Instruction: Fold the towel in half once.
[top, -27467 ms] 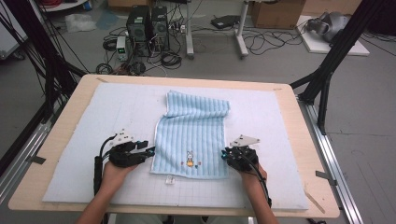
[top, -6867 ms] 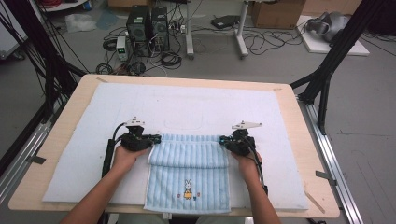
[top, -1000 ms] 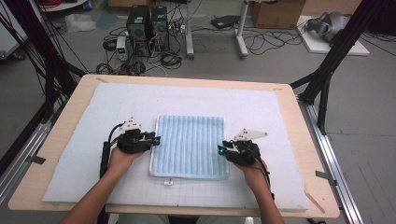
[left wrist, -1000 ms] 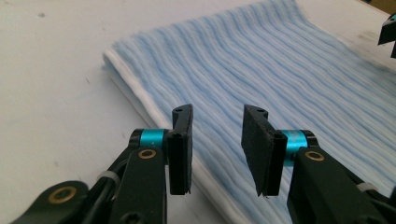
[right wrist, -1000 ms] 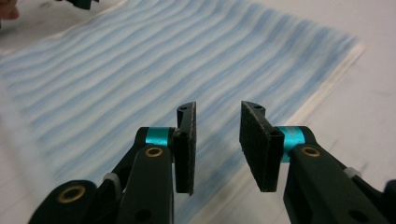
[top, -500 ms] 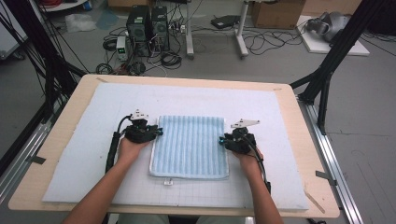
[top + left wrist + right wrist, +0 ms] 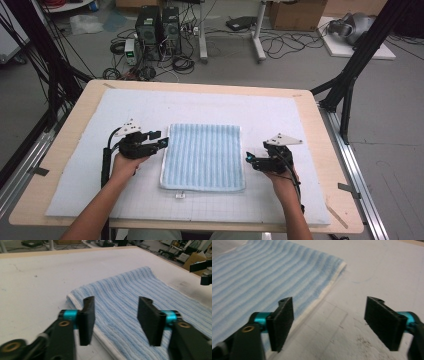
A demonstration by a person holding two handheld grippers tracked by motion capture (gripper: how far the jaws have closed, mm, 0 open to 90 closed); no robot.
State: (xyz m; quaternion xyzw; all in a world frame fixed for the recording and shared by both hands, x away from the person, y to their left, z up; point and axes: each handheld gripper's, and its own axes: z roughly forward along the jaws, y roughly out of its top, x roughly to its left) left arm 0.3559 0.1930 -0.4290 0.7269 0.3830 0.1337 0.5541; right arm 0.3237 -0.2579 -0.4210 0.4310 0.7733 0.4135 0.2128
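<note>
Folded blue towel [image 7: 203, 156] flat on counter [image 7: 320, 150] between left gripper [image 7: 159, 142] and right gripper [image 7: 248, 160]; both jaws just opened, spread, empty, level at its side edges.

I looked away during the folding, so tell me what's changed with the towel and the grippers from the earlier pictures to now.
The towel, once spread with its rabbit picture showing, has been folded into a smaller rectangle with the picture hidden. Both grippers have let go: the left gripper and right gripper have just opened their jaws, nothing between them, and drawn back to the towel's sides. The white mat has not moved.
</note>
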